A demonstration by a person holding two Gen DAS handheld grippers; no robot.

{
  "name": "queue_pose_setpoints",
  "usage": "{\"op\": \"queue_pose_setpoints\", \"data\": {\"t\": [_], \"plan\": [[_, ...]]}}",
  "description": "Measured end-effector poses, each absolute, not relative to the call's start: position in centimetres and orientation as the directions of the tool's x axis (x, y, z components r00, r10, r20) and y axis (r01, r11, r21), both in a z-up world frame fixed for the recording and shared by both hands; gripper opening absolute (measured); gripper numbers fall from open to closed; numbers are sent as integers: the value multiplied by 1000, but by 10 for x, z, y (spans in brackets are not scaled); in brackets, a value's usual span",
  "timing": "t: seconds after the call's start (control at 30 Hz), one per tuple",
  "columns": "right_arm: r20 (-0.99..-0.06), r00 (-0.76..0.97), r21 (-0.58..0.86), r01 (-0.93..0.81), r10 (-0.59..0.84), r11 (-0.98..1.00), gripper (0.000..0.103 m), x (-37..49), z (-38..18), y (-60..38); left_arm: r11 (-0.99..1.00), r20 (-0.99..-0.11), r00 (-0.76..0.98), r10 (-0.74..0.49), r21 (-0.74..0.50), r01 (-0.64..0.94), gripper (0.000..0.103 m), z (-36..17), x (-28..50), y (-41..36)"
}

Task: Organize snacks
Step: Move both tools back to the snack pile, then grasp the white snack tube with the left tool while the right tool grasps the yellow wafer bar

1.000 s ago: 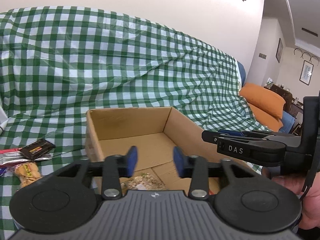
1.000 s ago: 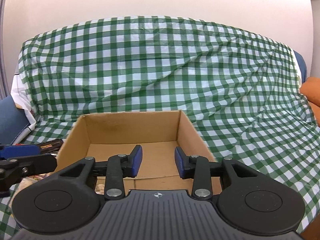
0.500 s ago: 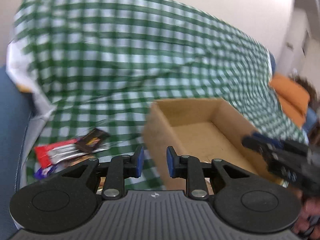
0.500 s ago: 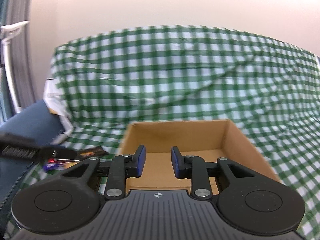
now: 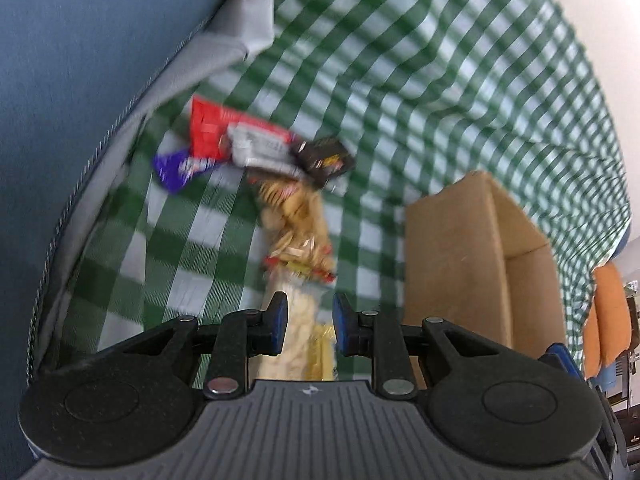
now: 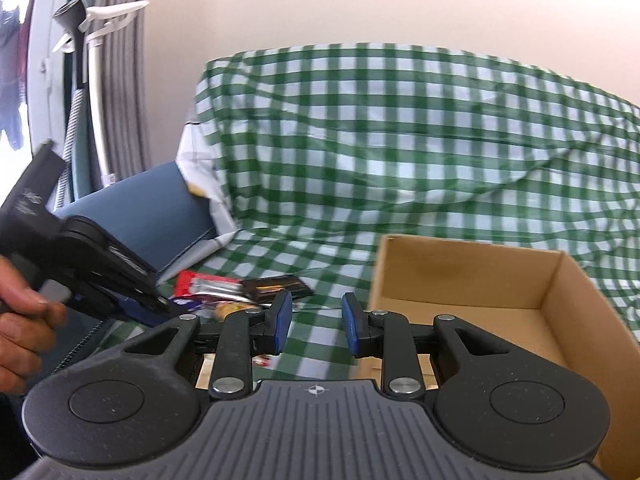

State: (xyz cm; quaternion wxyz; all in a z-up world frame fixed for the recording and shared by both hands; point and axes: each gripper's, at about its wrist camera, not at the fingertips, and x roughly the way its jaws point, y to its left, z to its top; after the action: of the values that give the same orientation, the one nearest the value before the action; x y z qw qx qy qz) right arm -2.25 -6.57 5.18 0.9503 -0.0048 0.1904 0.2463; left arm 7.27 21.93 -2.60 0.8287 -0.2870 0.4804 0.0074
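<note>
Left wrist view: I am holding my left gripper point(image 5: 307, 322) with its jaws spread, gripping nothing. A pale snack packet point(image 5: 298, 332) is lying lengthwise in the gap between the blue pads point(image 5: 279, 322), though blur keeps me from telling whether either pad is touching it. Beyond it a clear bag of biscuits point(image 5: 296, 216) is trailing away, and past that a black wrapper point(image 5: 324, 158), a red-and-silver packet point(image 5: 240, 136) and a purple wrapper point(image 5: 182, 168) are lying clustered together. The cardboard box point(image 5: 476, 256) is standing to the right of the pile, apart from it. Everything is sitting on a green checked cloth point(image 5: 420, 80) over a blue sofa point(image 5: 80, 60); an orange cushion point(image 5: 608, 320) is showing at far right.

Right wrist view: I am holding my right gripper point(image 6: 315, 322) with jaws parted and empty, over bare cloth point(image 6: 400, 140) between the snack pile and the box point(image 6: 480, 280). The black wrapper point(image 6: 278, 285) and red-and-silver packet point(image 6: 208, 286) are lying just beyond my left pad. My left hand point(image 6: 20, 320) is showing at the frame's left edge. A cream wall point(image 6: 360, 0) is rising behind the sofa.
</note>
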Motion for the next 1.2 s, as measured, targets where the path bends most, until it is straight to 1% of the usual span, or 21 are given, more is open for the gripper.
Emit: {"op": "queue_pose_setpoints", "data": {"t": [0.07, 0.2, 0.4, 0.57, 0.7, 0.93, 1.0, 1.07, 1.13, 1.2], "plan": [[-371, 789, 84, -496, 490, 864, 26, -23, 50, -54, 838, -817, 509, -271, -461, -293, 29, -34, 77, 214], [-389, 751, 76, -551, 533, 831, 26, -27, 44, -36, 841, -839, 464, -284, -450, -300, 35, -44, 81, 211], [-450, 706, 53, -590, 547, 805, 26, -26, 30, -11, 842, -859, 432, -275, -432, -324, 48, -51, 85, 209], [-525, 670, 44, -595, 525, 803, 26, -20, 17, 8, 833, -861, 428, -275, -436, -342, 48, -53, 85, 213], [-605, 620, 64, -586, 499, 807, 26, -11, 2, 21, 837, -871, 411, -270, -423, -346, 48, -57, 86, 211], [-708, 490, 196, -556, 508, 808, 34, 8, -24, 33, 871, -894, 367, -257, -379, -312, 48, -63, 93, 195], [-737, 448, 222, -547, 506, 807, 34, 11, -33, 37, 885, -903, 349, -250, -360, -297, 50, -66, 95, 190], [-753, 440, 216, -538, 490, 815, 34, 13, -41, 41, 897, -911, 334, -242, -341, -280, 56, -69, 98, 184], [-753, 441, 222, -529, 489, 819, 34, 14, -41, 39, 910, -917, 326, -230, -321, -261, 58, -70, 100, 180], [-766, 445, 203, -517, 464, 831, 34, 15, -43, 37, 922, -925, 315, -213, -297, -250, 58, -73, 102, 176]]}}
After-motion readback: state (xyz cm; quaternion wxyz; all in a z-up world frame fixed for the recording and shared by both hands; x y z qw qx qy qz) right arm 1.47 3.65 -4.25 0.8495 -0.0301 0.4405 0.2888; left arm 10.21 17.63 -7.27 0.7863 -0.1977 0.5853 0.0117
